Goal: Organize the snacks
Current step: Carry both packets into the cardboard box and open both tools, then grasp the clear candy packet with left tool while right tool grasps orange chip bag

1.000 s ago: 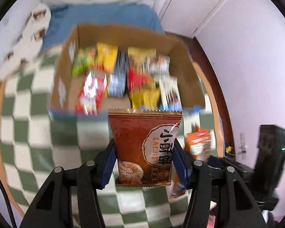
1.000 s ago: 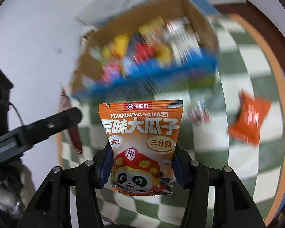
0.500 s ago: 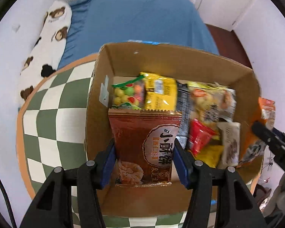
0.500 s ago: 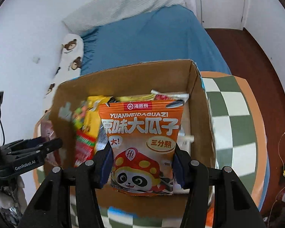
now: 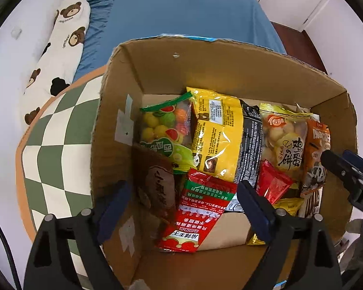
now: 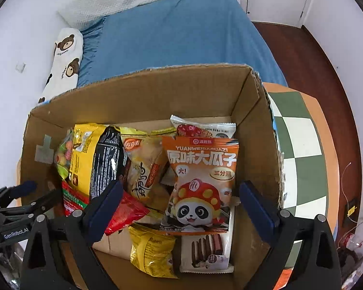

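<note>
Over the cardboard box both grippers now stand with their jaws spread wide and nothing between the pads. The left gripper has just been opening: the brown biscuit packet it carried half a second ago has dropped and leans against the box's left wall, dim and a little blurred. The right gripper has likewise just been opening, and the orange seed packet with the panda, gripped upright a moment earlier, now lies free on top of the other snacks near the box's right wall.

So two more packets appear to be stowed, and both grippers are free to fetch whatever remains outside; none shows on the table from here.

Inside the box a yellow bag, a bag of fruit candies and a red packet lie crowded together.

Under the box is a round table with a green-and-white checked top and an orange rim. Beyond it, at the far side, stands a bed with a blue sheet and a bear-print bolster against a white wall; dark wooden floor shows at the right.
</note>
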{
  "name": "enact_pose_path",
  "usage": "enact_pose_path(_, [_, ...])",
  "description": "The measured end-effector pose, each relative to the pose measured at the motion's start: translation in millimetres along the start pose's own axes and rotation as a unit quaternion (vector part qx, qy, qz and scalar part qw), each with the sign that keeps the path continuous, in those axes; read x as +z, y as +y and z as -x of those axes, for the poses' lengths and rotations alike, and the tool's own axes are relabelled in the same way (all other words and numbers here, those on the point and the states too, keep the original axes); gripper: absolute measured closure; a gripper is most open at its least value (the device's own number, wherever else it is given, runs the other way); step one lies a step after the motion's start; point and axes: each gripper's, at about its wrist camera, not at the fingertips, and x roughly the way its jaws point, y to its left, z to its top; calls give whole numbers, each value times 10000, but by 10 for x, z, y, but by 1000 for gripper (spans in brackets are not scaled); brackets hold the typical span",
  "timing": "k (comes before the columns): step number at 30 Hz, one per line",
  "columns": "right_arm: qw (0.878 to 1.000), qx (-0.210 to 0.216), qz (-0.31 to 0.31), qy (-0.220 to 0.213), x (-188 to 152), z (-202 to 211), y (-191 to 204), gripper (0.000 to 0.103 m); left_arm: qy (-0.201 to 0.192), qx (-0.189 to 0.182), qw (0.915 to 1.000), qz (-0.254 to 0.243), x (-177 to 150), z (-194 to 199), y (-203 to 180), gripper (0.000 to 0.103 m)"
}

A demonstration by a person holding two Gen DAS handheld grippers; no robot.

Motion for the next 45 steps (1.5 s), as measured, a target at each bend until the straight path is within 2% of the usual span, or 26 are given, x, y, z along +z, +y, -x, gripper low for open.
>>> enact_pose_path(7, [9997, 3, 94, -241, -166, 184, 4, 4, -229, 103, 9997, -25, -104, 52, -58, 13])
enact_pose_path(13, [9976, -184, 245, -623, -414, 433, 34, 4, -632, -76, 9977, 246, -344, 262, -30, 13])
enact_pose_path(16, [9960, -220, 317, -811, -557, 560, 52, 4, -893, -21, 9956, 277, -470, 414, -44, 13])
enact_pose_path(25, [9901, -257, 501, -1288, -1001, 976, 112, 4, -1683, -16, 9856, 184, -950, 928, -98, 13])
enact_pose_path(29, [9854, -301, 588, -1566, -1229, 1214, 147, 4, -2061, 29, 9785, 111, -1207, 1166, -148, 13])
enact_pose_path(36, [9725, -376, 749, -2175, -1682, 1718, 220, 4, -2455, -28, 9694, -8, -1690, 1478, -273, 13])
enact_pose_path(45, [9640, -248, 602, -2579, -2187, 2197, 184, 4, -2896, -4, 9571, -86, -2128, 1846, -373, 13])
